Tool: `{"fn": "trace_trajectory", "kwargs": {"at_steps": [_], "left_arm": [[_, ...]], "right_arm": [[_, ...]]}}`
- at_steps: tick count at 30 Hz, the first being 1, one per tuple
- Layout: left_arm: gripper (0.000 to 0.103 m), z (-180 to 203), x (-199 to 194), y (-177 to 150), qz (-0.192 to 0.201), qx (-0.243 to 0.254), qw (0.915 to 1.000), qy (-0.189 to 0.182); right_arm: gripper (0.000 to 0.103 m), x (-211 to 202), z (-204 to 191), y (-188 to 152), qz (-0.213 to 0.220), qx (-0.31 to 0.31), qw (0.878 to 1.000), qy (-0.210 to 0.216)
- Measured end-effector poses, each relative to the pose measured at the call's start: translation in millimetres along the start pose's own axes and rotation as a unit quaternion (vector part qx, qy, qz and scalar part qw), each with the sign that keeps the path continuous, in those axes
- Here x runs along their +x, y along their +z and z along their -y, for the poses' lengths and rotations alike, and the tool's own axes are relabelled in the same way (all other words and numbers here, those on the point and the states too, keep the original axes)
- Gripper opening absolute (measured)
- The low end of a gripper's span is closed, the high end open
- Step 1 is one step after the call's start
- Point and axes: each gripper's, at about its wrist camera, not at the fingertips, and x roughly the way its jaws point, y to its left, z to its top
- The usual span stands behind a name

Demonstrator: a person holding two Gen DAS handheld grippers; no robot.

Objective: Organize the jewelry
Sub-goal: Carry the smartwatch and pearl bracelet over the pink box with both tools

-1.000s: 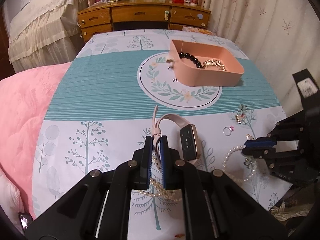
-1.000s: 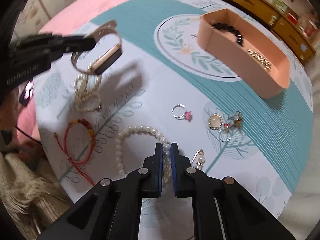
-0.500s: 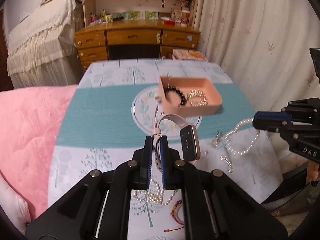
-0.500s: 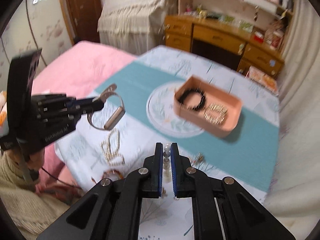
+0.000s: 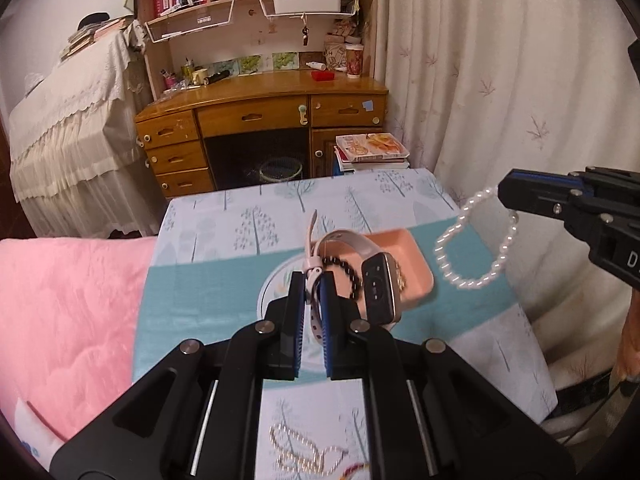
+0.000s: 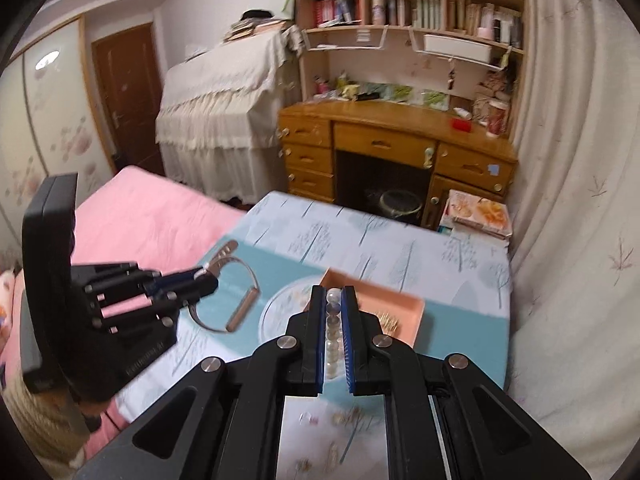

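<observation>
Pink bedding (image 5: pixel 60 300) lies at the far left, beside the surface (image 5: pixel 224 296) with its teal and tree-print cloth. Next along, the left tool (image 5: pixel 313 296) is clamped on the pale strap of a watch (image 5: pixel 378 294), which hangs in the air in front of the peach tray (image 5: pixel 416 256) rather than resting on anything. That tray sits on the round leaf print, with a black bead bracelet (image 5: pixel 348 276) and something gold inside. Further right, the right tool (image 6: pixel 331 320) is closed on a pearl bracelet (image 5: pixel 476 240), whose loop dangles free, level with the tray's right side.

Both pieces look to be mid-carry toward the tray, so the step in hand is delivery. The next move probably calls for bringing each piece over the tray's opening, lowering it, and only then parting the tool's fingers, one side at a time so strap and pearls do not tangle.

From the left wrist camera, the whole pearl loop shows, and a heap of pearl strands (image 5: pixel 308 454) lies on the cloth close below. The right wrist camera shows only a few pearls pinched between its fingers, but it catches the watch side-on, and small blurred pieces (image 6: pixel 344 418) waiting on the near cloth, too smeared to name.
</observation>
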Motion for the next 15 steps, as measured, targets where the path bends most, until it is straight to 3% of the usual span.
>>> {"fn": "trace_trajectory", "kwargs": {"at_steps": [4, 7, 15], "left_arm": [[0.005, 11.7, 40.2, 25.9, -0.017, 0.006, 0.9998, 0.000], [0.005, 23.3, 78.2, 31.6, -0.041, 0.011, 0.9991, 0.000], [0.005, 37.2, 182.2, 13.9, -0.102, 0.013, 0.9946, -0.009]], "right_arm": [[0.008, 26.5, 22.7, 27.4, -0.008, 0.026, 1.000, -0.011], [0.008, 68.5, 42.3, 37.8, -0.040, 0.045, 0.998, -0.013], [0.008, 185.7, 72.4, 12.5, -0.118, 0.079, 0.990, -0.002]]}}
